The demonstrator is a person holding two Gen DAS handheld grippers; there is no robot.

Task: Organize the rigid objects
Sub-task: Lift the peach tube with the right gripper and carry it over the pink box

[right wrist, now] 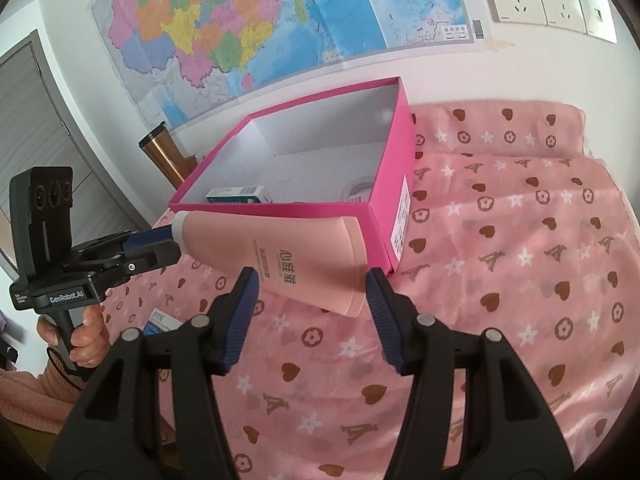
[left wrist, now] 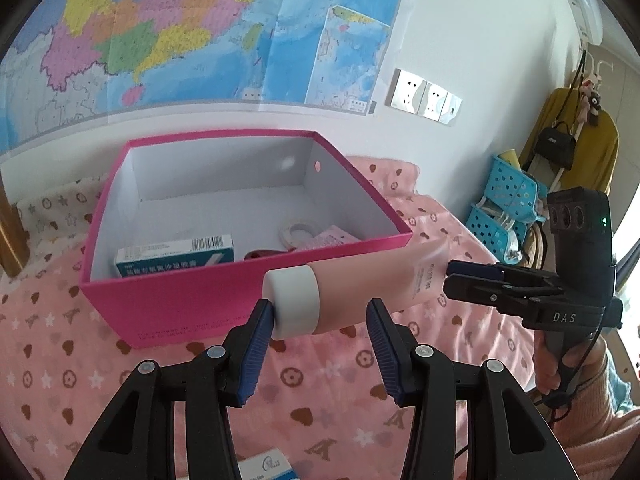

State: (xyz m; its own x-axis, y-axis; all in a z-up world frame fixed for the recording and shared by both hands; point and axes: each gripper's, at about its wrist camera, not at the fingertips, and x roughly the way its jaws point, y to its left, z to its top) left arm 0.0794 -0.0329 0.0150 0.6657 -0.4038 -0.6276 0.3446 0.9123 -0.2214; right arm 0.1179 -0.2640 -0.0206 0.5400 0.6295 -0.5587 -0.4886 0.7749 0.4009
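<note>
While I look through the left wrist view, the pink tube (left wrist: 360, 288) hangs at mid-frame before the pink box (left wrist: 248, 280); my left gripper (left wrist: 320, 320) stands wide, its left pad touching the white cap (left wrist: 292, 300), while the right gripper (left wrist: 450, 276) nips the flat tail. In the right wrist view, my right gripper (right wrist: 308, 292) spans the tube's (right wrist: 280, 264) wide end. It seems light and slippery; I judge the stiff cap the best hold.

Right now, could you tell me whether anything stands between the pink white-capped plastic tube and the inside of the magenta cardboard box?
Only the magenta box's near wall: the pink tube lies outside it, around rim height. Nothing visible covers the open top.
</note>
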